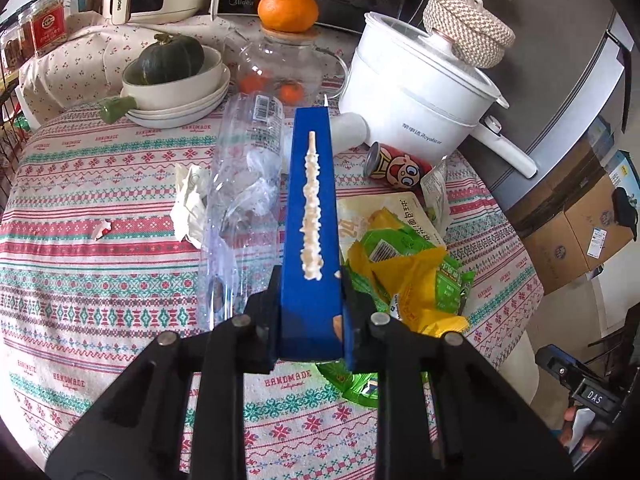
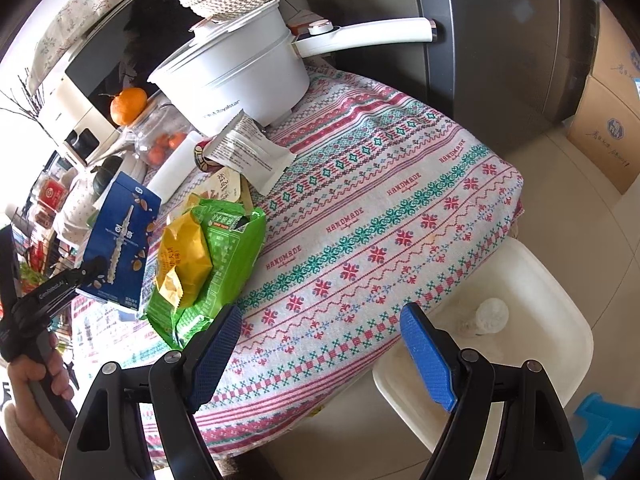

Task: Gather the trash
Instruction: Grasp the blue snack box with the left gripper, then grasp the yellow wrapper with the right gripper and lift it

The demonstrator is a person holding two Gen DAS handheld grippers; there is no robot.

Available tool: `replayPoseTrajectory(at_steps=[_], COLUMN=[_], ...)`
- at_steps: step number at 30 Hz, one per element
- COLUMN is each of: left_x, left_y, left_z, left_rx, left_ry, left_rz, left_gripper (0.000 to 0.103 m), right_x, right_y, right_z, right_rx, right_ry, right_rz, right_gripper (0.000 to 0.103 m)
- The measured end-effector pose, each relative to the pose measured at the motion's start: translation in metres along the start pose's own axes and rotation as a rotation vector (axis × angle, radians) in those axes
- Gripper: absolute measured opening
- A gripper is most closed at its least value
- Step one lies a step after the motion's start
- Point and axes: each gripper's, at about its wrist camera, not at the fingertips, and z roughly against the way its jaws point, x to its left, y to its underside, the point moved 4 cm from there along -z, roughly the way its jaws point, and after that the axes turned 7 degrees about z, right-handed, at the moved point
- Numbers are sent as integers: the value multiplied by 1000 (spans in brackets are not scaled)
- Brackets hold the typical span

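So from my seat: my left gripper [image 1: 310,304] is clamped on one blue box [image 1: 310,216], both pads pressed against its narrow sides, and the box points away over the bench [image 1: 80,264]. No earlier shot to compare, so that's just how it sits. My right gripper [image 2: 320,356] is spread wide with nothing between the pads, hanging over the bench edge near one white chair [image 2: 532,280] that has one small crumpled thing on the seat, can't tell what. Trash count on the bench, as far as I can see: one squashed clear bottle [image 1: 244,168] just left of the box, one crumpled white wad [image 1: 190,200] beside that, one tiny scrap [image 1: 102,229] further left, one red can [image 1: 396,168] lying on its side, one green bag [image 2: 216,256] with one yellow wrapper [image 2: 184,260] on top of it, one flat pale packet [image 1: 384,208] under those, and one white wrapper [image 2: 248,148] by the pot. Not trash: one white pot [image 1: 416,92] with one woven basket [image 1: 468,24] on its lid, one glass jar [image 1: 280,68] with one orange [image 1: 288,8] on top and a few more inside, and one squash [image 1: 170,58] in a stack of bowls, count unclear. In the right view I also see the person's hand [image 2: 32,376] gripping the left tool's handle.
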Motion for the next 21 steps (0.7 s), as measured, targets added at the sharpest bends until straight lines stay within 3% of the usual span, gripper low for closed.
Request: replayPoseTrajectory(at_steps=[4, 11, 17, 21], left_x=[0, 14, 27, 30], left_y=[7, 17, 20, 22], left_z=[28, 56, 55, 52], left_rx=[-33, -83, -73, -60], left_ry=[44, 41, 41, 38], left_rz=[-12, -27, -19, -20], left_gripper=[25, 25, 25, 25], right_x=[24, 74, 104, 109], right_y=[-5, -14, -24, -27], right_z=[-4, -36, -66, -87], right_rx=[-16, 12, 25, 34], right_ry=[-43, -180, -288, -274], right_rz=[27, 62, 43, 17], right_gripper=[83, 82, 69, 61])
